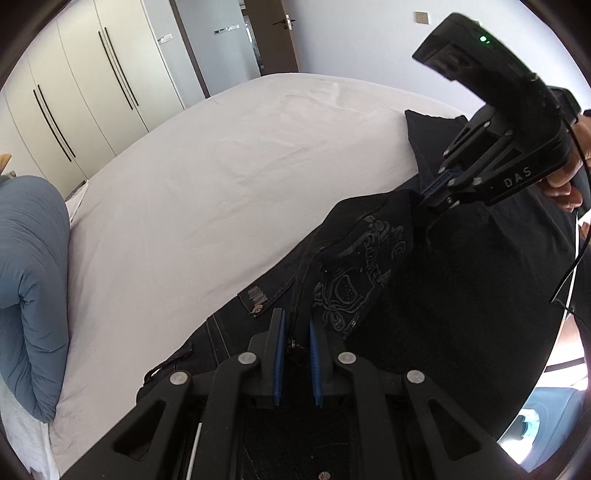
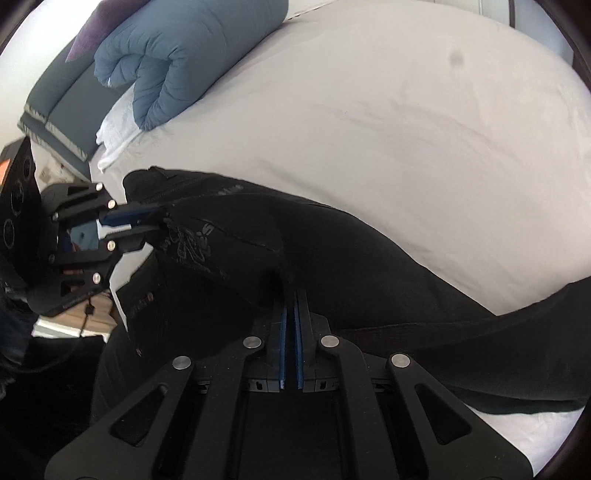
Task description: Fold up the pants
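Bedroom w/ a big bed (image 1: 207, 177) under a pale grey sheet, lightly creased. Cream wardrobe (image 1: 92, 96) w/ long dark handles on the far wall in the left wrist view, and a dark door (image 1: 273, 33) beside it. A blue-grey duvet (image 2: 177, 55), rolled up, lies at one end of the bed, w/ a white towel or sheet (image 2: 116, 127) tucked under it and a dark headboard cushion (image 2: 62, 114) behind.

The black pants (image 1: 369, 266) lie along the near edge of the bed, partly lifted. Denim-type fabric w/ pale stitching and a pale skull-style print on the raised part. One leg trails off across the sheet to the right in the right wrist view.

Left gripper (image 1: 297, 328): blue pads nearly together, clenched on a bunched fold of the pants at the waist end; dark cloth sits btwn the pads. Seen side-on from the other cam, left gripper (image 2: 157, 221) pinches the edge of the printed flap.

Right gripper (image 2: 290, 295): jaws all but closed, only a thin slit btwn the blue pads, w/ black cloth caught at the tips. From the left cam the right gripper (image 1: 430, 201) bites the top corner of the lifted fabric, so the cloth hangs stretched btwn the two tools. A person's hand (image 1: 565, 177) wraps its handle, cable trailing down.
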Available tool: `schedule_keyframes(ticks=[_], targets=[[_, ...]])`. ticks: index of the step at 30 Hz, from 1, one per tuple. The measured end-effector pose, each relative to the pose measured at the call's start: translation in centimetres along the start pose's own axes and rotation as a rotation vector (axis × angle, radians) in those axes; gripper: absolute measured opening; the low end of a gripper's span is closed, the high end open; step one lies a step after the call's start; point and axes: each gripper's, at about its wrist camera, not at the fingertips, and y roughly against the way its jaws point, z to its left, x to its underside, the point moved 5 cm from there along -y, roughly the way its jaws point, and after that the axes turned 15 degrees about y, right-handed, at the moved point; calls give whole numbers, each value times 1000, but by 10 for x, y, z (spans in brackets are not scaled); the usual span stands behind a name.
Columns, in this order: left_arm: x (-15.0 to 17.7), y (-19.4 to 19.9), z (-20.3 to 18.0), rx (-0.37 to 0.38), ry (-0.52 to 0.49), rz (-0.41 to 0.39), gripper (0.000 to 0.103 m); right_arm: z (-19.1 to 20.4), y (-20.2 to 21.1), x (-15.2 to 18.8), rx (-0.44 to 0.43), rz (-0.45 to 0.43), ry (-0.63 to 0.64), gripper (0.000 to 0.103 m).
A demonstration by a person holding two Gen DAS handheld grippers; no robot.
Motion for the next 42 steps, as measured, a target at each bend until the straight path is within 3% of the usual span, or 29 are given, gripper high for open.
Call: schedule_keyframes(ticks=[5,10,14,21,31,34,39,42], targets=[[33,7,-16,17,-44,12,13,58,23,48,134,28,168,3],[71,12,-44,-12,-168,25,13,116,19,91,241,68,279,3],[101,8,-57,-22,-217,59,12,162,-2,104,339,110,371,3],[124,1,-59,-64,-213,77,12,216,-27,132,400,154,464,3],[115,-9,-52,-84,-211,62,12,249,-50,144,436,189,547,3],[149,-5,-59,-87,-205,60,12,251,-56,151,437,197,557,3],[169,6,-65,-86,-186,48,12,217,-33,168,436,207,546,3],[169,7,-59,-109,-174,34,23,215,-40,171,436,214,538,3]])
